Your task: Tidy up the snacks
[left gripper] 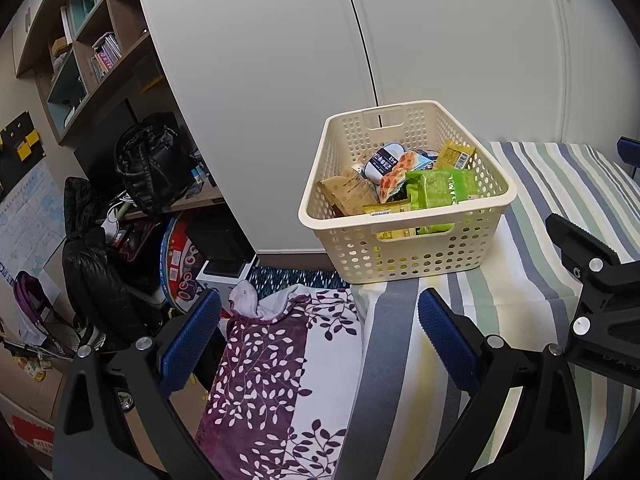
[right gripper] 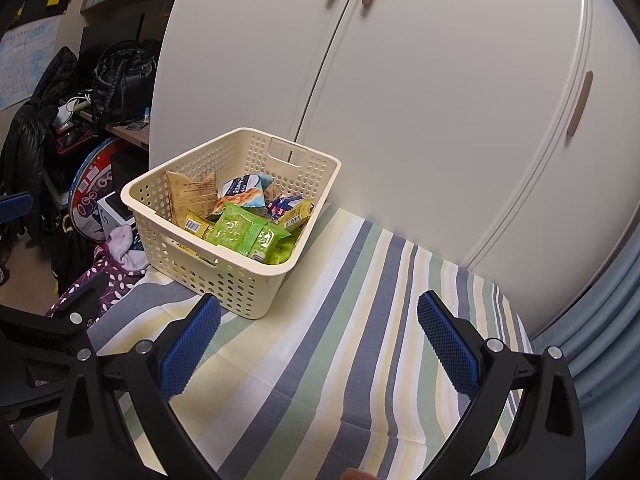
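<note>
Two grippers, both spread wide with nothing between the blue pads, both held back from one cream basket (left gripper: 404, 216) on a striped cover (right gripper: 360, 320). Left gripper (left gripper: 320, 336): basket ahead at about 1 o'clock, near, its short handle wall turned toward the pads, long axis running away up the view toward a white wardrobe (left gripper: 280, 80). Right gripper (right gripper: 319, 336): same basket (right gripper: 224, 240) at about 11 o'clock, somewhat farther off, one corner pointing at the pads, long axis slanting from 8 o'clock to 2 o'clock. Seen from the left wrist, right gripper's black body (left gripper: 592, 280) at 3 o'clock, beside the basket's right wall.

Snacks already heaped inside: green packets (right gripper: 244, 232) on top and nearest the front, tan packet (right gripper: 188, 196) leaning on the left wall, blue-and-orange packet (right gripper: 240, 196) behind, yellow packets at the sides. No loose snack visible on the cover, so sorting looks nearly or wholly finished. Left gripper likely the handier of the two for any next reach, squarer to the handle. Purple leaf-print blanket (left gripper: 280, 360) below the left pads, off the basket's near-left corner. Cluttered desk, black bag (left gripper: 152, 164) and jacket far off at 9 o'clock.
</note>
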Demonstrator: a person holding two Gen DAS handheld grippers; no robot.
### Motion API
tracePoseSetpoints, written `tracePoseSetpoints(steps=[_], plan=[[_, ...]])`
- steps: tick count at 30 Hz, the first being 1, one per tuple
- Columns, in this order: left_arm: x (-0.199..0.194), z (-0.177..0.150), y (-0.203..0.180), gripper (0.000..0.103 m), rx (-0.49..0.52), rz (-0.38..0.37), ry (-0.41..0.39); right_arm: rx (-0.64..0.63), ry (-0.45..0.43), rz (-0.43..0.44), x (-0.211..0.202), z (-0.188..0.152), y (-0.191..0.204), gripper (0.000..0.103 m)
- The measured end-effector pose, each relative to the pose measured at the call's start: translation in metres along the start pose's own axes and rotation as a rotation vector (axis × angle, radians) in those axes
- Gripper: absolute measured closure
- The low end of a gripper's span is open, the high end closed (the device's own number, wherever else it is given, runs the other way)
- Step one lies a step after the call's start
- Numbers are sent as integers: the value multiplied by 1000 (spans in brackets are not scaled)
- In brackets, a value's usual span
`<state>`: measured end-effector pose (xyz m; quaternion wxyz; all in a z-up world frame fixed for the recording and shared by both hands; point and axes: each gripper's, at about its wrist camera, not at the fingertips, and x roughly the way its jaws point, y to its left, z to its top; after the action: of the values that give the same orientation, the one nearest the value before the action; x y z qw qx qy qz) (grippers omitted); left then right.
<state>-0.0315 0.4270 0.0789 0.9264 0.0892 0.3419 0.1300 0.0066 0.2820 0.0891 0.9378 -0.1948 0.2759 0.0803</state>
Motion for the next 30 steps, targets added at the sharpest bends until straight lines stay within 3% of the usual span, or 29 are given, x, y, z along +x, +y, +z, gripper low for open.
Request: tracePoseSetpoints(steps=[30], plan=[[6,-1,1,3,13,17,5,0,0,42,6,-3,1,5]])
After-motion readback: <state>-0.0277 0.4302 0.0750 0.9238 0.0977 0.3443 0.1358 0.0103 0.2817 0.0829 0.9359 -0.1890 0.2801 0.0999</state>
